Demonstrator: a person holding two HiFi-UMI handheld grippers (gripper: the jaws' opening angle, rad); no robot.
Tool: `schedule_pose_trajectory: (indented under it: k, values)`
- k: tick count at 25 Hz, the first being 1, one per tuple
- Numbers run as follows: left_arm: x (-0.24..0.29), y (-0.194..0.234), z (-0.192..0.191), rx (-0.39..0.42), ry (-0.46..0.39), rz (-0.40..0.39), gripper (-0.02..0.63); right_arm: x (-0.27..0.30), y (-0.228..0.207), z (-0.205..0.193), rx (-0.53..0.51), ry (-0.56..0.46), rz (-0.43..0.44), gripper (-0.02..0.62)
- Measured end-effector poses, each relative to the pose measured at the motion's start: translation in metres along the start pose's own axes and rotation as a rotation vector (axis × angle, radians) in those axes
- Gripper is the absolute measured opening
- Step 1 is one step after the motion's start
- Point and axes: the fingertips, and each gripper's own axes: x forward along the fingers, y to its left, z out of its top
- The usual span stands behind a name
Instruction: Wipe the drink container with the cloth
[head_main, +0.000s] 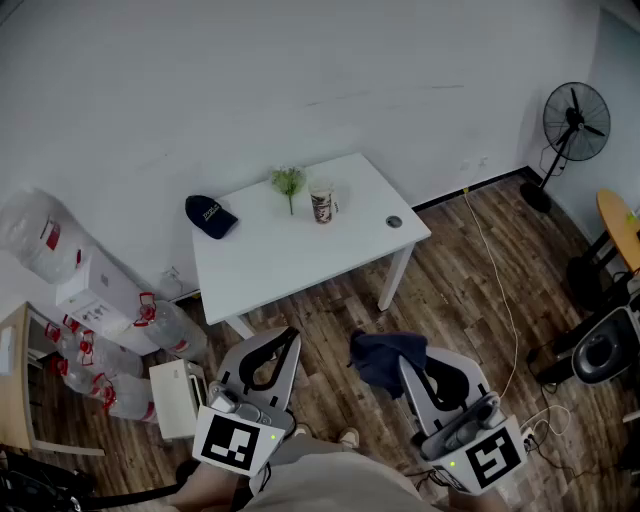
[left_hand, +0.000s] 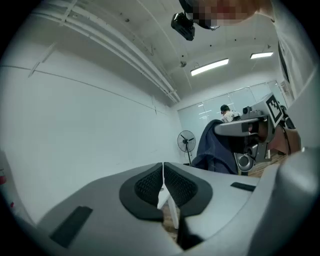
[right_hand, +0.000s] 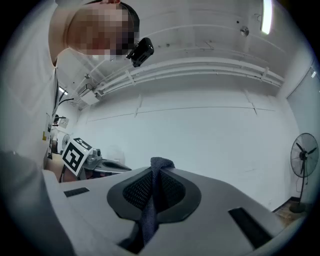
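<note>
Nearest below me in the head view are my two tools, the left tool (head_main: 283, 345) and the right tool (head_main: 405, 368). Both are held level over the wooden floor, with the dark cloth (head_main: 383, 356) bunched at the right one's tip. The drink container (head_main: 321, 203), a cup, stands upright toward the far edge of the white table (head_main: 280, 265), well apart from me. A green sprig (head_main: 289, 183) lies just beside it. A dark cap (head_main: 210, 216) sits toward the left end and a small round object (head_main: 393, 222) toward the right. A yellow cable (head_main: 495, 275) trails over the floor on the right.

In the left gripper view, my left tool is clenched with nothing in it.

In the right gripper view, my right tool is clamped on the cloth, a fold poking out past the tips.

My worry is that the cup looks light. Wiping it from one side could tip it unless the left tool opens to steady it. The loose cloth could also drag the sprig along.
</note>
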Motion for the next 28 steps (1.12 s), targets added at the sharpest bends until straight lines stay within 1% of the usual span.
schedule_pose_trajectory:
  k: [4, 8, 12, 14, 21, 28]
  values:
    - [-0.005, 0.000, -0.002, -0.021, 0.021, 0.011, 0.025, -0.002, -0.002, 0.003, 0.056, -0.021, -0.008, 0.037]
    - [-0.006, -0.008, 0.000, -0.008, 0.018, -0.003, 0.025, -0.005, -0.004, 0.001, 0.058, -0.010, -0.011, 0.037]
    - [-0.005, -0.010, -0.009, -0.004, 0.074, 0.012, 0.025, -0.009, -0.007, -0.003, 0.063, -0.005, -0.011, 0.037]
    - [-0.003, -0.011, -0.011, -0.008, 0.084, 0.015, 0.025, -0.012, -0.010, -0.005, 0.071, -0.006, -0.012, 0.037]
    - [0.001, -0.026, -0.006, 0.001, 0.066, 0.008, 0.025, -0.018, -0.016, -0.012, 0.077, -0.005, -0.001, 0.037]
    - [0.007, -0.027, -0.009, 0.005, 0.069, 0.014, 0.025, -0.013, -0.017, -0.020, 0.086, -0.005, 0.022, 0.037]
